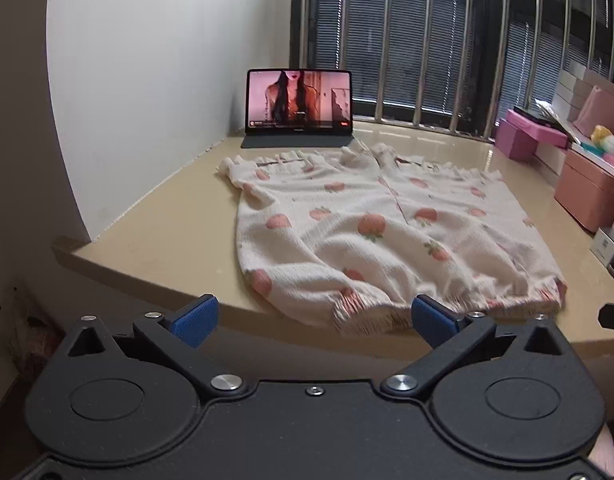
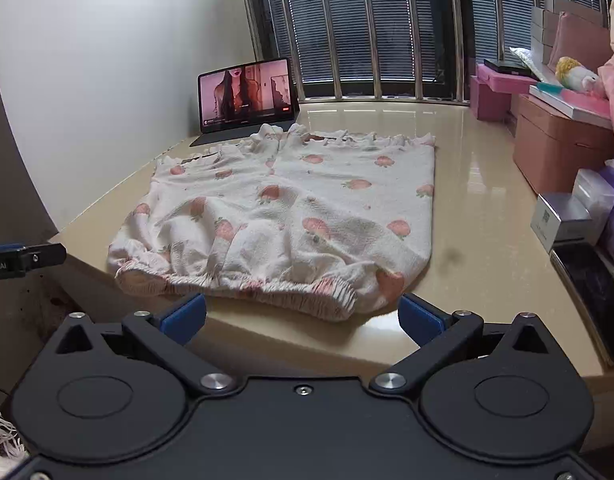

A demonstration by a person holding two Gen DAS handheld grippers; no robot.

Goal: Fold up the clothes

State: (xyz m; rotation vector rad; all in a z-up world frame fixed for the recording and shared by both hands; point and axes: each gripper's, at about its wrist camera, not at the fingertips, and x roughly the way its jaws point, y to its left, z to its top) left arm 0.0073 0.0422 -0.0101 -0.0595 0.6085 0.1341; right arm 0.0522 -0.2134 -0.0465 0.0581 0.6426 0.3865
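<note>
Both grippers hang just short of the near edge of the table (image 1: 147,216), each with its blue pads spread wide and nothing between them. Farthest left, the left gripper (image 1: 313,316) faces the elastic waistband at the near left part of the garment, its right pad just in front of the gathered hem, though contact cannot be confirmed. The strawberry-print shorts (image 1: 367,232) lie flat in the middle of the table, waistband toward the near edge and frilled leg hems toward the far side. That layout puts the thickest, easiest edge within reach of both tools, which is probably why it was spread this way. A few soft wrinkles rise near the waistband; the rest lies smooth.

Beyond the shorts, a tablet (image 1: 299,100) stands propped against the far wall, well apart from the cloth. The right gripper (image 2: 303,316) mirrors the left one, released, aimed at the near right corner of the waistband. To the far right, pink boxes (image 2: 555,152) and other clutter crowd the table's edge, leaving only a bare strip beside the shorts.

Judging by the symmetric stance, no fold has begun; each tool seems lined up to pinch its own waistband corner.
</note>
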